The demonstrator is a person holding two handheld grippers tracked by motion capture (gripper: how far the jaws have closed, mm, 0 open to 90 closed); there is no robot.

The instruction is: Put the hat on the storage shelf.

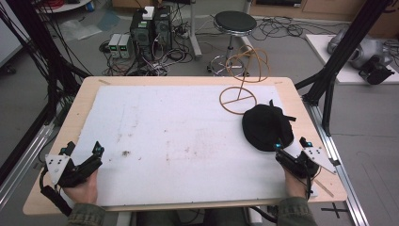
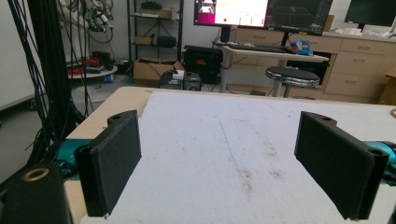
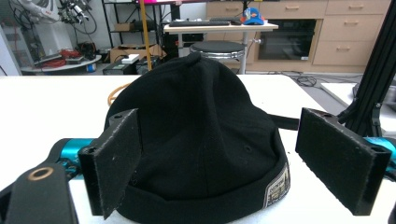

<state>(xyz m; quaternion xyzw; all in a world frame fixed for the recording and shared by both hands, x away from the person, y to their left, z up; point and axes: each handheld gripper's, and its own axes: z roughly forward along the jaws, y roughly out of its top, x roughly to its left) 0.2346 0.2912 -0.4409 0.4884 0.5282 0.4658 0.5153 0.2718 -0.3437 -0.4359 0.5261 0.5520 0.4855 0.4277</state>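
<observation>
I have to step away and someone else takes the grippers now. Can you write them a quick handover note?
Left gripper: open, holding nothing, low at the near left of the table.
Right gripper: open, jaws either side of the black hat, not closed on it.
The hat lies at the right of the white mat, just in front of the wire stand.
Done: nothing visibly.
Left: grasp the hat, probably to put it on the stand.

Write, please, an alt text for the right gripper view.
A black cap lies on the white table cover, directly ahead of the open right gripper, whose two black jaws stand either side of it. A small label is sewn on its brim.
</observation>
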